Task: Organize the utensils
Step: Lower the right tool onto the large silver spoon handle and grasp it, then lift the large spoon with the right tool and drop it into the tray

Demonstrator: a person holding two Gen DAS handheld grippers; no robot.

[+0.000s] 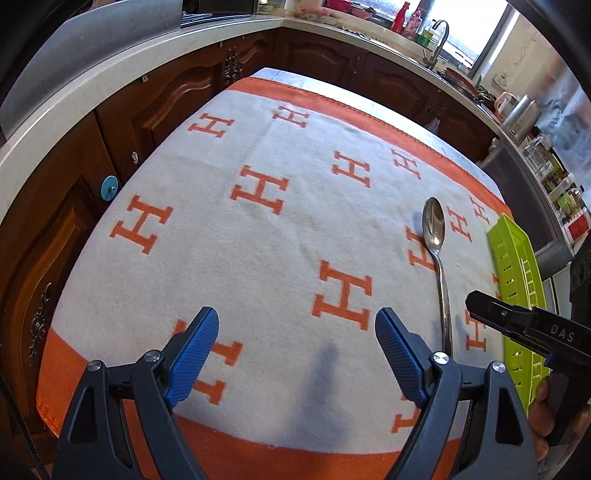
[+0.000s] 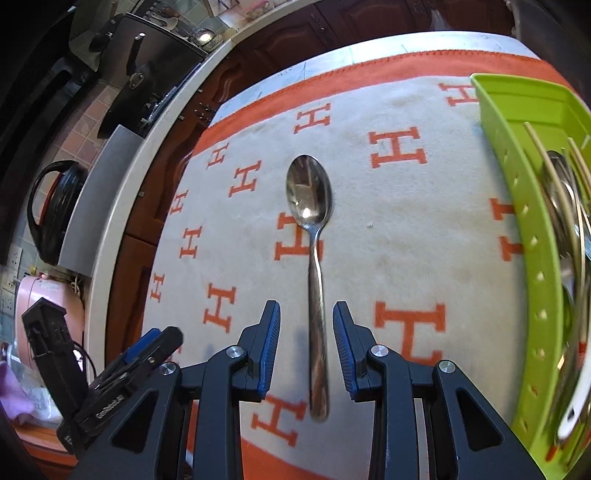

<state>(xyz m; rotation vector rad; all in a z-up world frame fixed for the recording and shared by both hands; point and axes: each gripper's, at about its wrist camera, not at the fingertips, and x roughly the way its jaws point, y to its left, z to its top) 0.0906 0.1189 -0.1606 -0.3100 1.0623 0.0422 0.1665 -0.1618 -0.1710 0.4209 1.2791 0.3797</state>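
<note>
Straddling spoon (image 2: 314, 258) handle: right gripper (image 2: 306, 332), fingers apart.

- A white blanket (image 1: 280, 236) with an orange border and orange H letters covers the table (image 2: 332, 59).
- Dark wooden cabinets (image 1: 159, 107) with carved doors stand behind it, under a pale worktop (image 1: 122, 70).
- A round blue knob (image 1: 109, 187) sits on one cabinet door.
- A curved steel faucet (image 1: 439, 37) rises near the window, with red bottles (image 1: 400, 16) beside it.
- A black kettle (image 2: 55, 210) with a loop handle sits on the worktop.
- A pink appliance (image 2: 48, 306) stands near it.
</note>
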